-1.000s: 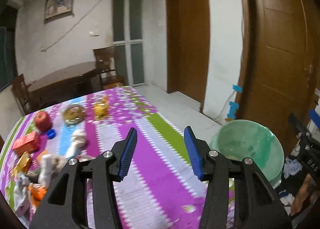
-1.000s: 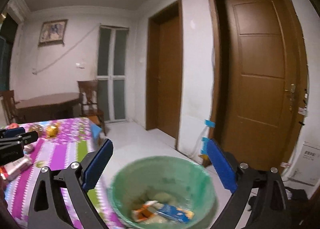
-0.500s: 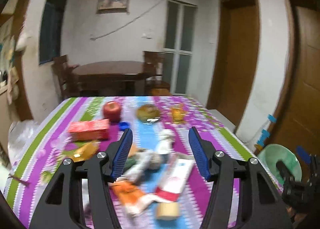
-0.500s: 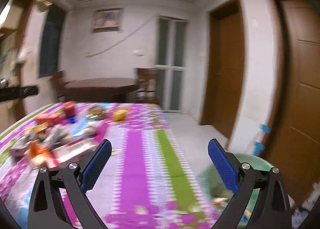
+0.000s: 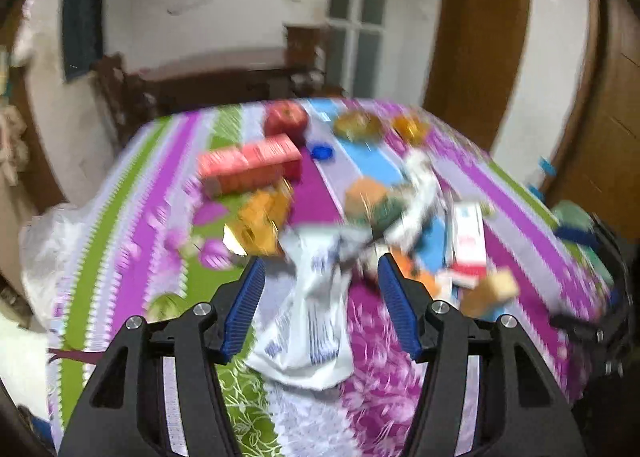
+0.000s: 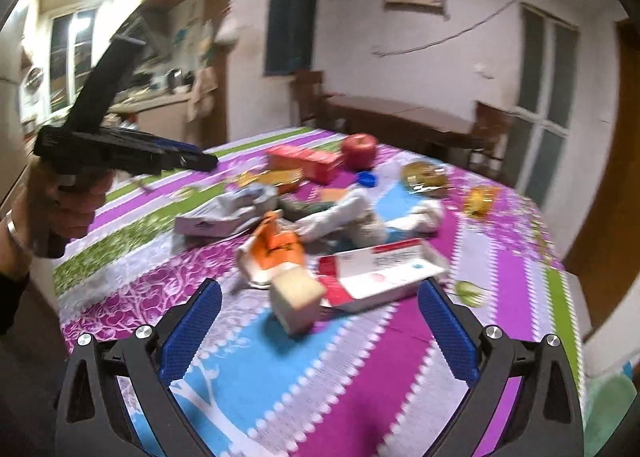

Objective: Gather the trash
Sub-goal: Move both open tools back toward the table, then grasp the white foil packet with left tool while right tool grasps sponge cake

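Trash: the litter lies heaped mid-table on the striped tablecloth (image 6: 360,369) — a crumpled white wrapper (image 5: 316,321), an orange packet (image 6: 278,245), a tan block (image 6: 298,299) and a red-and-white box (image 6: 380,269).
Your left gripper (image 5: 320,305): fingers apart over the white wrapper, nothing clamped.
Your right gripper (image 6: 316,329): fingers wide apart, empty; the tan block sits just ahead of them.
Farther back: a long red carton (image 5: 250,165), an apple (image 5: 286,119) and a blue cap (image 5: 322,152).
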`<state>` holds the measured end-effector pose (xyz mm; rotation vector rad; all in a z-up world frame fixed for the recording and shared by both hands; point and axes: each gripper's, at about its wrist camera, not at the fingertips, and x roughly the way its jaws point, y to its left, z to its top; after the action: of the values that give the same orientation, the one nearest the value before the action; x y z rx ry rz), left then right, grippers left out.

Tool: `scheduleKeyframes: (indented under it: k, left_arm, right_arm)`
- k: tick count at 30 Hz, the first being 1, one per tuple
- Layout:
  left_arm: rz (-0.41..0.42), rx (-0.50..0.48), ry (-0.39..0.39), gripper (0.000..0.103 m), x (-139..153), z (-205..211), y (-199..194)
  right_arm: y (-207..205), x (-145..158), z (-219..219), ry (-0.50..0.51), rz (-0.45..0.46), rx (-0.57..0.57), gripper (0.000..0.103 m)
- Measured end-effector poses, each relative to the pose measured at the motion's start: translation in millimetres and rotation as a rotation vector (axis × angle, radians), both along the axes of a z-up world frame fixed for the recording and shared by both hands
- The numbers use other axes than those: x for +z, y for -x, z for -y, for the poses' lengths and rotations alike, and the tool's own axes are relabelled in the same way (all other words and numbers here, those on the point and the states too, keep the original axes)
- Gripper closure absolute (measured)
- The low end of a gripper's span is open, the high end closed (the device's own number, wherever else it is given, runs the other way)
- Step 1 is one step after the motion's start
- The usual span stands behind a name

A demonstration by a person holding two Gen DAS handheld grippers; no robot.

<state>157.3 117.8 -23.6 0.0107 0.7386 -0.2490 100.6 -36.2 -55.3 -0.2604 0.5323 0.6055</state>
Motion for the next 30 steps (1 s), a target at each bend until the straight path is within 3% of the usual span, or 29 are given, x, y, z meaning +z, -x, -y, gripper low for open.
scheduleKeyframes:
  k: [7, 12, 14, 19, 24, 26, 30]
  left_arm:
    - [-0.118, -0.071, 0.011, 0.047, -40, -4, -20]
    - [-0.164, -0.085, -0.02, 0.047, -57, 1, -30]
    - [-0.167, -0.078, -0.026, 0.05, -59, 0, -31]
    - [-0.162, -0.071, -0.013, 0.053, -58, -4, -29]
    - [-0.155, -0.065, -0.027, 0.054, -58, 0, -26]
    - [-0.147, -0.052, -0.043, 0.059, -57, 2, -24]
    - [-0.117, -0.033, -0.048, 0.072, -52, 4, -18]
  right_arm:
    - [-36, -18, -15, 0.036, -0.118, 0.083, 0.005]
    - [-56, -28, -15, 0.024, -0.185, 0.098, 0.021]
    - [-59, -31, -19, 0.043, -0.203, 0.103, 0.035]
    - [-66, -38, -24, 0.072, -0.236, 0.108, 0.047]
    - [-65, -40, -27, 0.071, -0.257, 0.115, 0.051]
    - [-63, -41, -29, 0.084, -0.254, 0.118, 0.062]
    - [-60, -38, -24, 0.051, -0.26, 0.108, 0.068]
